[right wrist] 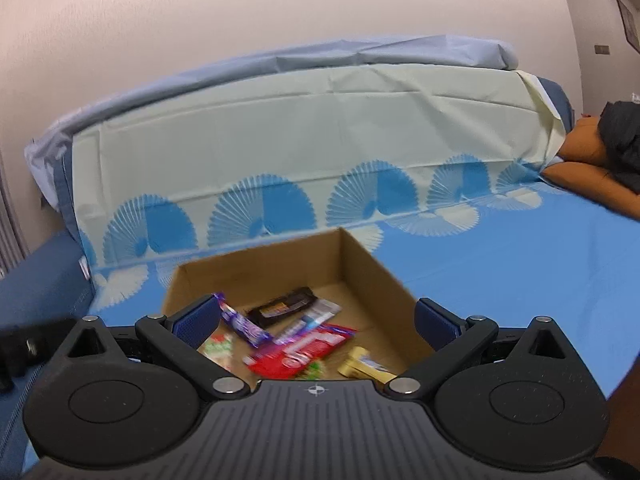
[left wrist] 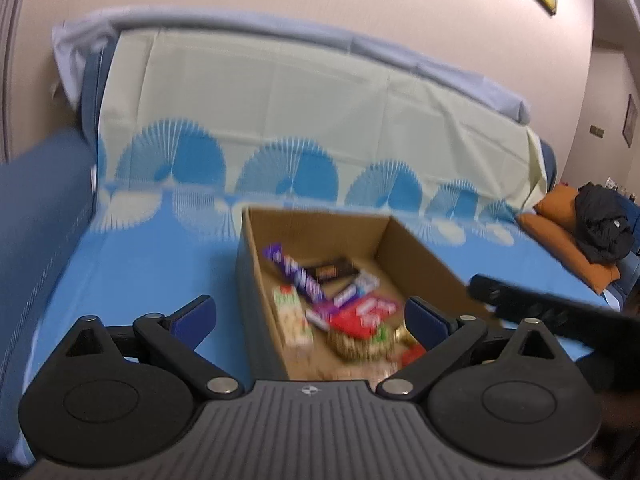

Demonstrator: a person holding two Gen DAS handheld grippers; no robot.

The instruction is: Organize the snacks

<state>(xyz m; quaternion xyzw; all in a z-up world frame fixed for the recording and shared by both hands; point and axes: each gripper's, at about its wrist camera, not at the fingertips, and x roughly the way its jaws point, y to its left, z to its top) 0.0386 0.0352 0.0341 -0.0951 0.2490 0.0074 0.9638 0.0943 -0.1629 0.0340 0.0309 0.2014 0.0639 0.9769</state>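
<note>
An open cardboard box point(left wrist: 416, 248) point(right wrist: 372, 276) sits on a blue cloth-covered seat. Several snack packs lie inside: a purple bar point(left wrist: 298, 274) point(right wrist: 242, 322), a dark bar point(left wrist: 332, 270) point(right wrist: 284, 306), a red pack point(left wrist: 360, 318) point(right wrist: 296, 354), a green-white pack point(left wrist: 292, 314) point(right wrist: 218, 348) and a gold pack point(right wrist: 364, 366). My left gripper point(left wrist: 310, 318) is open and empty above the box's near left side. My right gripper point(right wrist: 316, 322) is open and empty above the box's near edge. The left wrist view shows the right gripper's body point(left wrist: 552, 312) as a black shape at right.
The blue cloth point(left wrist: 140, 272) point(right wrist: 520, 264) with fan patterns covers the seat and backrest. An orange cushion point(left wrist: 560, 240) point(right wrist: 588, 178) with black clothing point(left wrist: 600, 220) lies at the far right. A dark blue armrest point(left wrist: 36, 208) is at left.
</note>
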